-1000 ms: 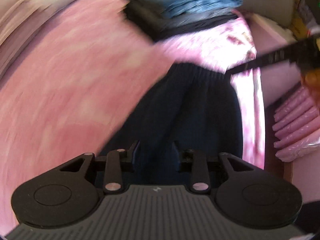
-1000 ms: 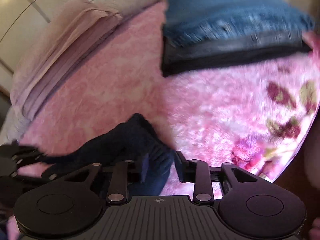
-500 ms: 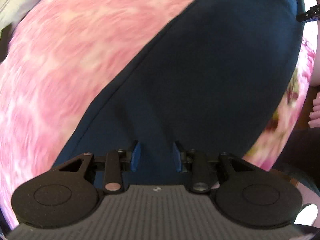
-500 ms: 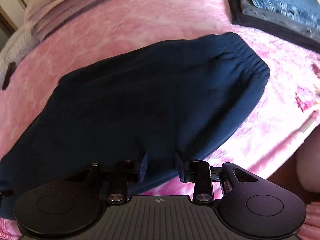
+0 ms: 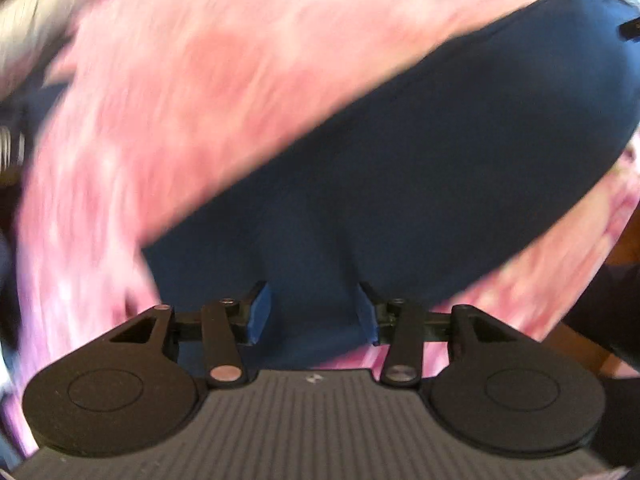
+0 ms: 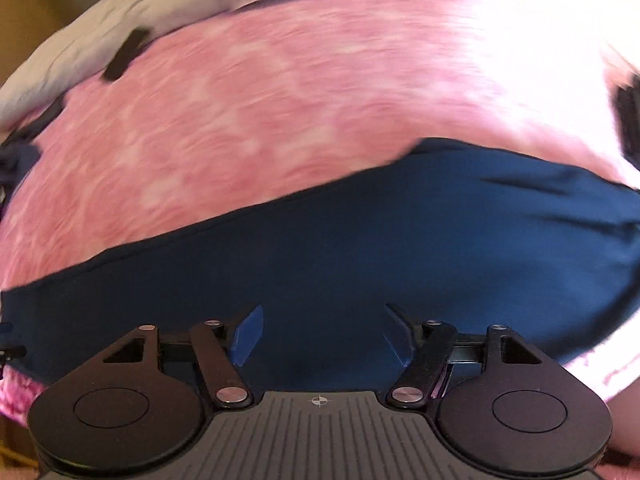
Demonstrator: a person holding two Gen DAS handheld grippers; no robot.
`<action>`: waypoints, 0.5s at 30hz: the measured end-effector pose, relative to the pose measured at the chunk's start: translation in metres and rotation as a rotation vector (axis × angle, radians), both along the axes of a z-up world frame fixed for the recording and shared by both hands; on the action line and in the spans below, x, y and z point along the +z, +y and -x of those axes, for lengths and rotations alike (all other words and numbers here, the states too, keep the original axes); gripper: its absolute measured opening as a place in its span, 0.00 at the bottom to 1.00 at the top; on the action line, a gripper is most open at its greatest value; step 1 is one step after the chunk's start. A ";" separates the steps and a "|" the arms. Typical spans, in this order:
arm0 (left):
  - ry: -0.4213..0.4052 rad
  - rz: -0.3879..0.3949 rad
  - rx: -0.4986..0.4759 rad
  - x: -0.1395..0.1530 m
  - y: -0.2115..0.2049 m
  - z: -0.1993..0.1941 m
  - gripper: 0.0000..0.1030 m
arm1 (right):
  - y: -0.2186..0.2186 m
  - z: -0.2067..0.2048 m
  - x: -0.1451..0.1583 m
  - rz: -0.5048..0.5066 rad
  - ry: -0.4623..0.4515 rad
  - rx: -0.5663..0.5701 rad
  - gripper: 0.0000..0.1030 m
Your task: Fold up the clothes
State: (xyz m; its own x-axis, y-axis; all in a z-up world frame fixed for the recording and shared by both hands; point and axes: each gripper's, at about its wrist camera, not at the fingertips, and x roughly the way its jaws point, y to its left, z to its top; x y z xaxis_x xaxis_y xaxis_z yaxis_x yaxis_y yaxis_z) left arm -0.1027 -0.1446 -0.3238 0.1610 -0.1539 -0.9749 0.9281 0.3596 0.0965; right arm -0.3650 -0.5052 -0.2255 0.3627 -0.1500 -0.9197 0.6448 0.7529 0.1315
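Both grippers, left [image 5: 312,314] and right [image 6: 322,334], now stand spread over the navy garment [image 6: 360,248] laid on the pink blanket [image 6: 280,112], apparently released through the blur, leaving it ready for folding.

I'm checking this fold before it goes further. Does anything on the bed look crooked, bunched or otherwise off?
Nothing stands out. The navy garment lies spread on the pink blanket, with one shallow crease near its right end. Left gripper and right gripper are both open above it. Motion blur hides finer detail.
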 end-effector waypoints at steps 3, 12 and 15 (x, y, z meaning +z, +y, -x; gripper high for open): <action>0.016 0.020 0.022 0.003 0.015 -0.001 0.41 | 0.010 -0.020 0.001 -0.007 0.003 0.045 0.67; -0.213 -0.078 -0.300 0.002 0.033 0.046 0.39 | -0.024 -0.036 -0.003 -0.017 0.028 0.131 0.67; -0.189 -0.047 -0.311 0.007 0.010 0.047 0.39 | -0.038 -0.018 -0.004 -0.032 0.065 0.110 0.67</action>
State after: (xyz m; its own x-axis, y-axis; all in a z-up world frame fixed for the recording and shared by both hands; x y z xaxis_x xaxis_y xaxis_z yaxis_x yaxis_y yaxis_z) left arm -0.1495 -0.1350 -0.3165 0.2910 -0.1798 -0.9397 0.9567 0.0540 0.2860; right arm -0.3470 -0.5434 -0.2292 0.3145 -0.0830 -0.9456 0.5663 0.8159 0.1167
